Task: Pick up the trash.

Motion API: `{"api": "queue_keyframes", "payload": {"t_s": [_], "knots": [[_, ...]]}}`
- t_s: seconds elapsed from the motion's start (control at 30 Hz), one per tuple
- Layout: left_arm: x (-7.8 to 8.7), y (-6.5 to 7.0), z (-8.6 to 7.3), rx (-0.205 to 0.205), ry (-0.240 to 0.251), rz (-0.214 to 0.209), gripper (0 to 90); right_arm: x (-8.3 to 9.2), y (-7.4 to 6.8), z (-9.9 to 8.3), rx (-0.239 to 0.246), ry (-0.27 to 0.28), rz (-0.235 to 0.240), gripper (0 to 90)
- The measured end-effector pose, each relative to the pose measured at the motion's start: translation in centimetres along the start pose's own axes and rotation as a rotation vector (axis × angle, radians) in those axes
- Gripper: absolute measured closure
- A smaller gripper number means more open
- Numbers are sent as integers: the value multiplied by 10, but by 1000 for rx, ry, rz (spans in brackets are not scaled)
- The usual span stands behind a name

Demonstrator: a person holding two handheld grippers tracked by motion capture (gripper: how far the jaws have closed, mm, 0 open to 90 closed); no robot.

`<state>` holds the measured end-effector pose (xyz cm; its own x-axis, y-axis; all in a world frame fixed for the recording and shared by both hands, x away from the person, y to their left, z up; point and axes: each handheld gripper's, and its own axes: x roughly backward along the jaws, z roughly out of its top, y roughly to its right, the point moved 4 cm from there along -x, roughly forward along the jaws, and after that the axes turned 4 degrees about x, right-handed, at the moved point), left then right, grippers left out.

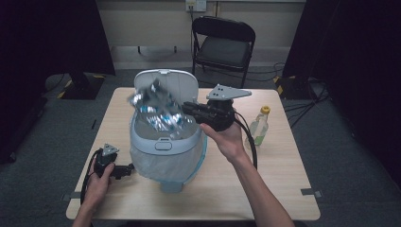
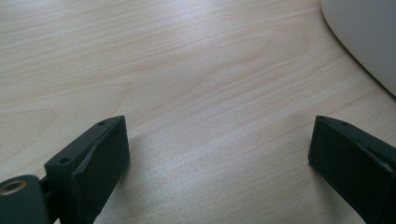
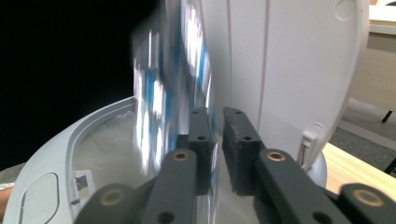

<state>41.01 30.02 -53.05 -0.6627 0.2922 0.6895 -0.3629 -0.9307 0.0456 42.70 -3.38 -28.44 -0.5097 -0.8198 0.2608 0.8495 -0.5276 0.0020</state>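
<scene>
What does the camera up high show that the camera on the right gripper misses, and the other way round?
High view alone: the whole table, the bottle with a yellow cap, the folding chair, the left gripper beside the bin, and both forearms. Right gripper view alone: a close look along the right gripper, whose jaws stand slightly apart, with the wrapper on the left jaw's outer side. Both share the white bin with its lid up and the crinkled silver and blue wrapper over the opening.

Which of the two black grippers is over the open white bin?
The right gripper, beside a crinkled silver-and-blue wrapper above the white bin. The left gripper lies low on the wooden table, jaws wide.
</scene>
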Motion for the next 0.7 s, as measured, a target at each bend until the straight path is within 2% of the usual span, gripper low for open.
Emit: {"api": "queue_keyframes", "payload": {"t_s": [0.2,0.33,0.43,0.57,0.7], "knots": [[0,0,0,0,0,0,50,1,3,-2,-10,2,-12,756],[0,0,0,0,0,2,50,1,3,-3,-13,-3,-14,692],[0,0,0,0,0,-1,50,3,4,-6,-36,15,-5,648],[0,0,0,1,0,0,50,6,8,-13,-47,4,-7,613],[0,0,0,0,0,2,50,14,11,-14,-51,19,-12,578]]}}
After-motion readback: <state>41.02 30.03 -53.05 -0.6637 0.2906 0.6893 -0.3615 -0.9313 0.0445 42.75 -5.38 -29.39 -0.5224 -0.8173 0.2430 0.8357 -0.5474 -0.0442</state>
